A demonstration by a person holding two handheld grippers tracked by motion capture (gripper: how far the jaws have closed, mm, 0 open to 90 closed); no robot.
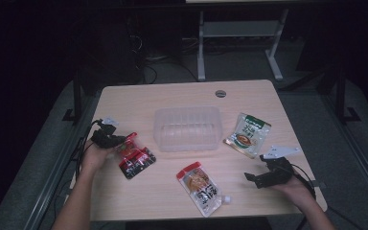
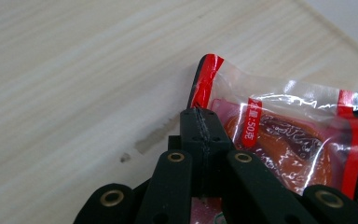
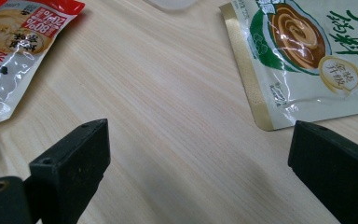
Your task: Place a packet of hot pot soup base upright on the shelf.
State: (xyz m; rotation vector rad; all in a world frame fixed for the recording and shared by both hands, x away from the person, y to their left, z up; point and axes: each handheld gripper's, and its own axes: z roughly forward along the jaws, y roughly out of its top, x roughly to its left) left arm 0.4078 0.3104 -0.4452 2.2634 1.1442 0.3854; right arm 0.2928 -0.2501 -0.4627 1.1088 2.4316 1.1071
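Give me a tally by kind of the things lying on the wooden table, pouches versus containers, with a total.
Food pouches: 3 (red and black plastic pouch pinched in the left tool, green and white sauce pouch, red-topped white spouted pouch)
Clear plastic rectangular containers: 1
Total: 4

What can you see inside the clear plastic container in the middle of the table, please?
Nothing is visible inside the clear plastic container; the wooden table shows through its base. The red packet lies outside, to its left. Its far wall's outer foot is hidden.
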